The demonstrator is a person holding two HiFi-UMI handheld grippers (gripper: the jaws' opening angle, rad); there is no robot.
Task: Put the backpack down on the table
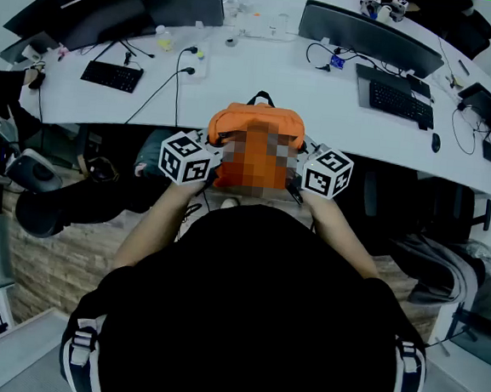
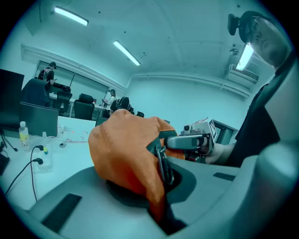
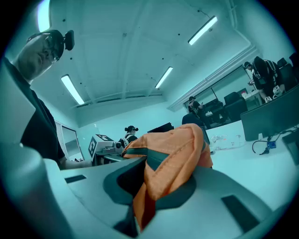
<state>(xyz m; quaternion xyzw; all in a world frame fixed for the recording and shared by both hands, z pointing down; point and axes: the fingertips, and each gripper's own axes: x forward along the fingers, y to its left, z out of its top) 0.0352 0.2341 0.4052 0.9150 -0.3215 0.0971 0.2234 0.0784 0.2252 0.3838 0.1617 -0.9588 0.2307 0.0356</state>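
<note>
Fabric of orange backpack [image 1: 256,122] pinched by fully closed left gripper [image 2: 156,207] and right gripper [image 3: 139,212], held side by side, centre frame.

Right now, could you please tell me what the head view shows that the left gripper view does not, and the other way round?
Only the head view shows the two keyboards and the dark monitors on the far side of the curved table, plus the person's forearms.

Only the left gripper view shows the left claw shut on a fold of orange fabric, a metal clip beside it, and the ceiling lights.

Both show the backpack, the right claw gripping its other side, and the table.
</note>
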